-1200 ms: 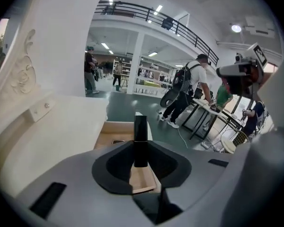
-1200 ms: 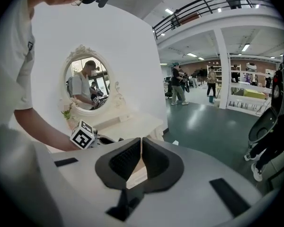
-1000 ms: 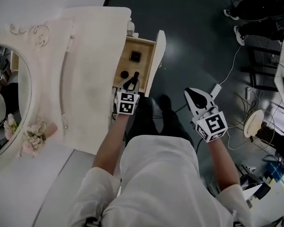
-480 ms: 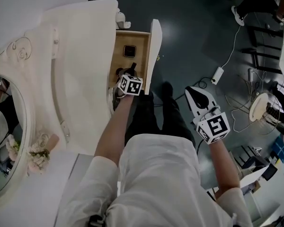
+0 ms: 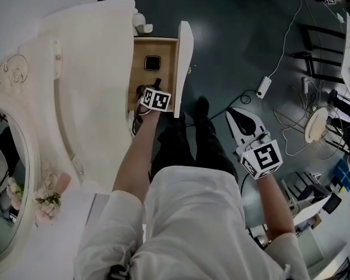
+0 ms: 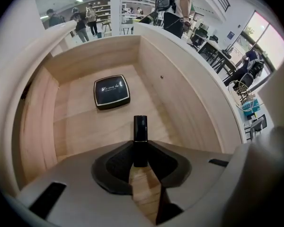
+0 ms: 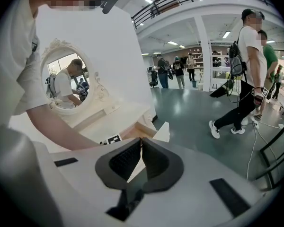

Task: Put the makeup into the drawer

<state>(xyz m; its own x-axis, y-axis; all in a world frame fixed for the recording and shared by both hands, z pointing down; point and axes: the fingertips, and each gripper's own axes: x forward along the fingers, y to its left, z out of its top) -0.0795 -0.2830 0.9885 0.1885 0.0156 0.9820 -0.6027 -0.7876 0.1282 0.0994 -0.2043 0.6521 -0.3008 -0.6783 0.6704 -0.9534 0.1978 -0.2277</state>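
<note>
A slim black lipstick [image 6: 140,129], a glossy cylinder with a thin metallic band partway along its length, sits clamped between the dark ribbed pads of the left gripper [image 6: 140,148] inside the open drawer [image 6: 80,122] of a white dressing table [image 5: 93,69]. The tube juts out past the jaw tips over the drawer's pale wooden floor; whether its end touches the boards cannot be told. Farther in, apart from the tube, a black compact [image 6: 111,91] lies flat: square, round-cornered, with a shiny lid and faint lettering. The drawer is bare light wood with visible grain, behind a curved white front panel [image 5: 184,57]. From the head view, the left gripper points steeply down into the drawer's near end. The right gripper [image 5: 240,120] hangs over the dark, glossy floor [image 5: 233,34], well clear of the table, its jaws together with nothing between them. An oval mirror [image 5: 0,174] in a carved frame, trimmed with fabric flowers [image 5: 46,200], tops the table.
</note>
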